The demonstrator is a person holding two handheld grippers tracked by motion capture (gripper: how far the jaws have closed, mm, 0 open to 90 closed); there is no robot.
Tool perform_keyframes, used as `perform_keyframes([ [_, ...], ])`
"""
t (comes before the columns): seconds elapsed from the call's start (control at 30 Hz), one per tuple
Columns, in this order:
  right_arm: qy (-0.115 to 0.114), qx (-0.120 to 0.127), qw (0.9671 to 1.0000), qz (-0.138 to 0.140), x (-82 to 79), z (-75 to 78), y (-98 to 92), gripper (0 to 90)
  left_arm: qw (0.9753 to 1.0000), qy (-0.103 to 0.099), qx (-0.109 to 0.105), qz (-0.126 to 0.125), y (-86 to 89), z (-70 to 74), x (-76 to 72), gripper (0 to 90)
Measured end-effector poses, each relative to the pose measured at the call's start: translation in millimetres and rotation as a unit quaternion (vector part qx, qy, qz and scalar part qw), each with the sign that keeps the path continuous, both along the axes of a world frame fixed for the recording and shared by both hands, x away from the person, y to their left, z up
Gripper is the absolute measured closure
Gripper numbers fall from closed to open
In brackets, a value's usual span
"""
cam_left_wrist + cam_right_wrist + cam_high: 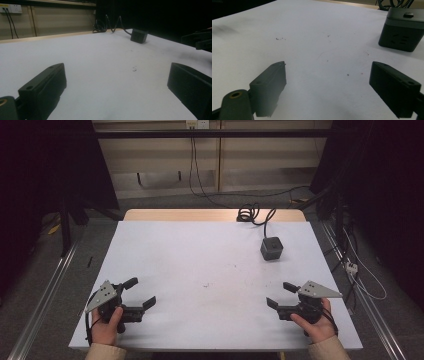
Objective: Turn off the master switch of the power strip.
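Resting low over the white table (210,255), both grippers sit near its front edge, well apart from each other.

Left gripper (140,293): held in the person's left hand (106,325) at the near left of the table; jaws spread wide with nothing between them; its own view looks across bare tabletop between the two black jaws.

Right gripper (280,294): held in the right hand (316,324) at the near right; jaws likewise spread and holding nothing.

Power cube (271,248): a dark grey block standing upright on the far right part of the table, well ahead of the right gripper and touched by neither; a button shows on its top and what may be socket slots on its side, though the face is dim.

Cable (252,214): black, running from the cube to a coil at the table's far edge.

Specks (206,284): small dark marks on the table's middle.
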State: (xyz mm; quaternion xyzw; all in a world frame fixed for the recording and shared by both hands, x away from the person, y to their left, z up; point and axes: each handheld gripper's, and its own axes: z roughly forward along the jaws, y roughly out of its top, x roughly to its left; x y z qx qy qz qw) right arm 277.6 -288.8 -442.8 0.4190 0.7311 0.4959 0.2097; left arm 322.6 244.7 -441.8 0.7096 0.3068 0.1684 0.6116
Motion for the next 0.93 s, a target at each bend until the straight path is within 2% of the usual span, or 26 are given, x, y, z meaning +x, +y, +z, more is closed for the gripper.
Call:
perform_keyframes([
  [0.93,-0.001,-0.012,0.9999,-0.001,-5.5,-3.0,-4.6,13.7,1.0000,0.004,0.004,0.000,-0.1,-0.6,0.6,1.8],
])
